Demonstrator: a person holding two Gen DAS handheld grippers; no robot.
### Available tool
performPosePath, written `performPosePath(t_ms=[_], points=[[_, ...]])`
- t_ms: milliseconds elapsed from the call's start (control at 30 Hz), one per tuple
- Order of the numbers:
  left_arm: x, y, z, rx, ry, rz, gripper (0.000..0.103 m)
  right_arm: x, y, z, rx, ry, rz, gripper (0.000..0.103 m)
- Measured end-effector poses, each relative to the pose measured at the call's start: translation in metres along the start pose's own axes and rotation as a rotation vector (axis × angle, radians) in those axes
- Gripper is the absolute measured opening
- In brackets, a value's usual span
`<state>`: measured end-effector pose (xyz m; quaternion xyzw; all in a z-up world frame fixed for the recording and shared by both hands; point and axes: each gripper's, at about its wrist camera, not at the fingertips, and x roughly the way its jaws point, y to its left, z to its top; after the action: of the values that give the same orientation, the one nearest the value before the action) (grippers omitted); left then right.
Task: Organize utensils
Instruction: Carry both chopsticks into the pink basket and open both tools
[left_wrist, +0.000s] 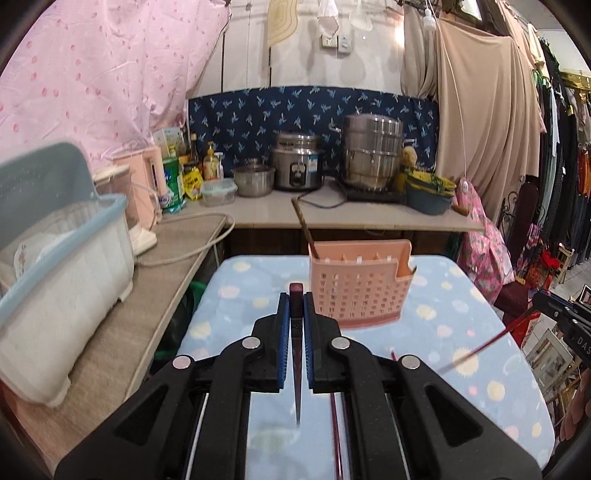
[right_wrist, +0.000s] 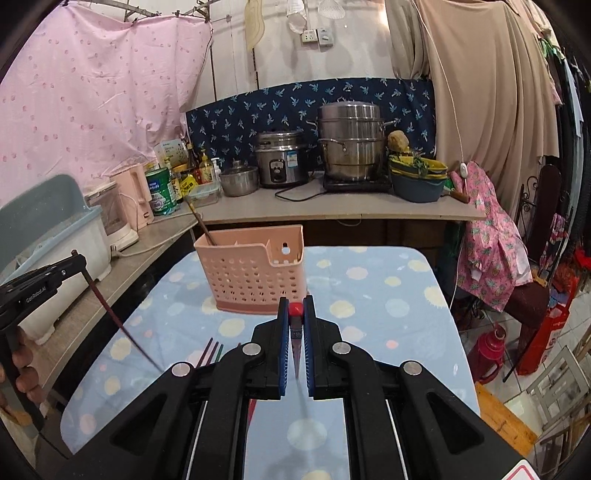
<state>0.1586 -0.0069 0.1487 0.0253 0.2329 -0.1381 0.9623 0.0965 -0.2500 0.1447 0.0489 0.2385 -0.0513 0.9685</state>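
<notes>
My left gripper is clenched on a dark maroon chopstick, tip pointing down over the table. My right gripper grasps a red-capped chopstick; its lower tip blurs out. The pink holder stands near the table's far edge, one brown chopstick inside. Loose chopsticks on the table are mostly hidden behind my fingers.

Both wrist views face holder (shared), above table.
</notes>
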Motion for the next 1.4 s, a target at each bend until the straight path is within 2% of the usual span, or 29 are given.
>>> performPosePath(t_ms=[200, 600, 800, 967, 1167, 1300, 1400], points=[[0.015, -0.003, 0.048, 0.006, -0.077, -0.014, 0.007, 0.017, -0.001, 0.049, -0.011, -0.074, 0.031, 0.007], [0.046, -0.018, 0.150, -0.003, -0.259, -0.042, 0.007, 0.050, 0.013, 0.173, -0.022, -0.282, 0.098, 0.007], [0.072, -0.028, 0.178, -0.010, -0.295, -0.063, 0.007, 0.086, 0.031, 0.208, -0.038, -0.295, 0.142, 0.007], [0.105, -0.036, 0.172, 0.011, -0.265, -0.072, 0.007, 0.133, 0.044, 0.197, -0.053, -0.228, 0.173, 0.007], [0.152, -0.031, 0.131, 0.017, -0.150, -0.080, 0.007, 0.184, 0.050, 0.151, -0.070, -0.106, 0.171, 0.007], [0.169, -0.025, 0.102, 0.029, -0.082, -0.069, 0.007, 0.193, 0.044, 0.121, -0.075, -0.040, 0.157, 0.007], [0.167, -0.022, 0.086, 0.033, -0.063, -0.067, 0.009, 0.190, 0.038, 0.104, -0.060, -0.015, 0.153, 0.009]])
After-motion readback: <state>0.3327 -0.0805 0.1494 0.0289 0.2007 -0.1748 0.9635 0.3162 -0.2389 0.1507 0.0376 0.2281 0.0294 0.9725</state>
